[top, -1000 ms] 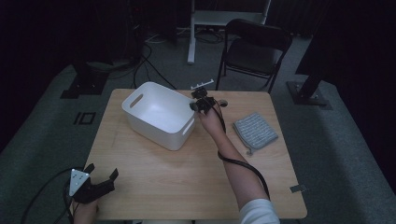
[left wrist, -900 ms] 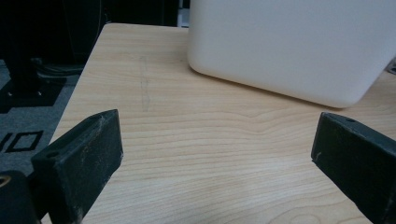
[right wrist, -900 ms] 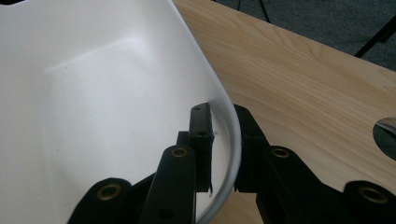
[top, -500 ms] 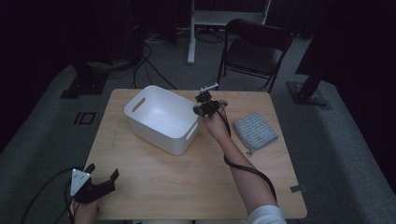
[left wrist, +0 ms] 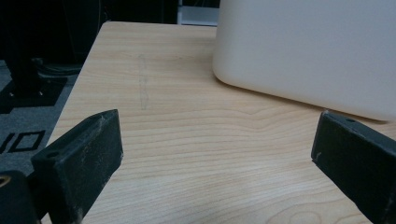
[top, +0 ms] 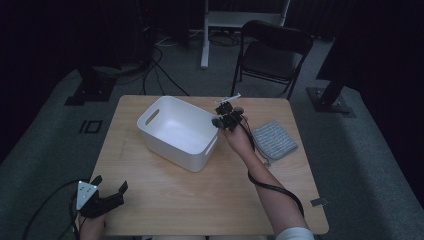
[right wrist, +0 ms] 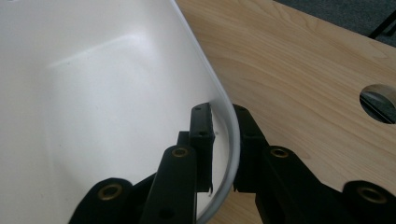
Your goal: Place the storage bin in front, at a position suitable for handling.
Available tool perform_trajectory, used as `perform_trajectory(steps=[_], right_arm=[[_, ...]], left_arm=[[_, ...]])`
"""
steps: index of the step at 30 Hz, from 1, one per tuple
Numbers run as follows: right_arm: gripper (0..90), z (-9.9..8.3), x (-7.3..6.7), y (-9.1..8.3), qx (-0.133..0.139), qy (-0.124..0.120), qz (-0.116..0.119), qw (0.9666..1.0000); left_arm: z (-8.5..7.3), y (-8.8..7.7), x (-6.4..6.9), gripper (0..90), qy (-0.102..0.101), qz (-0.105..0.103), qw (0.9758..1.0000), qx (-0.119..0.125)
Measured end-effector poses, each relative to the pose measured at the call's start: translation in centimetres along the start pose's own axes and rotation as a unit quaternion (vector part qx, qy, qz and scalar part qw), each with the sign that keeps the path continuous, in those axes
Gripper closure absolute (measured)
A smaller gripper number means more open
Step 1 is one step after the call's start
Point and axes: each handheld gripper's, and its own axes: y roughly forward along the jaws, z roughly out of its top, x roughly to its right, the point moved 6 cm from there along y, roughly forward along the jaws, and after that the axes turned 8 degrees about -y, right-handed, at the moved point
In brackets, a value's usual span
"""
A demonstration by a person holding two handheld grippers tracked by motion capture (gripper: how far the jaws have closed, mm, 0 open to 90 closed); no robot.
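right gripper (right wrist: pixel 219 154) is clamped on the rim of the white bin (top: pixel 172 131), one jaw inside the wall and one outside, pinching the thin plastic edge at the corner nearest the cloth. my read: an edge pinch like that gives a handle for dragging or pivoting the bin across the table (top: pixel 210 200) without lifting it, since the bin is too wide for the jaws to span. bin sits on the far-left half of the tabletop, skewed to the table edges, and looks empty inside. left gripper (top: pixel 100 197) is parked at the near-left corner, jaws spread wide with nothing between them, resting low over bare wood; in the left gripper view the bin's side wall is ahead and well apart from it, so it's out of the way, not bracing anything. grey cloth (top: pixel 274 140) lies flat just right of the right hand, near the bin but not touching it. counts: one bin with two handle cutouts visible, one cloth, two grippers, one table, one chair (top: pixel 272 55) behind it. risk, as a guess: thin rim could flex or slip out of the pinch if pulled hard
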Motion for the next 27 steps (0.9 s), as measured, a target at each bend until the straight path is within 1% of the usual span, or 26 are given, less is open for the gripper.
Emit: perform_trajectory(steps=[6, 10, 13, 18, 27], right_arm=[[81.6, -0.9, 0.1, -0.9, -0.006, -0.003, 0.005, 1.0000], [81.6, -1.5, 0.2, -1.4, -0.004, -0.004, 0.007, 1.0000], [81.6, -2.0, 0.3, -1.9, -0.003, -0.004, 0.008, 1.0000], [81.6, -2.8, 0.3, -2.6, -0.005, -0.004, 0.006, 1.0000], [81.8, -4.0, 0.3, -3.7, -0.007, -0.007, 0.009, 0.9999]], left_arm=[[0.0, 0.0, 0.1, 2.1, 0.001, 0.000, 1.0000, 0.000], [0.0, 0.0, 0.2, 2.1, -0.006, -0.002, 1.0000, -0.001], [0.0, 0.0, 0.2, 2.1, -0.002, -0.001, 1.0000, 0.000], [-0.1, 0.2, 0.3, 2.1, 0.003, -0.001, 1.0000, -0.007], [-0.2, 0.5, 0.4, 2.1, 0.004, -0.003, 1.0000, -0.008]])
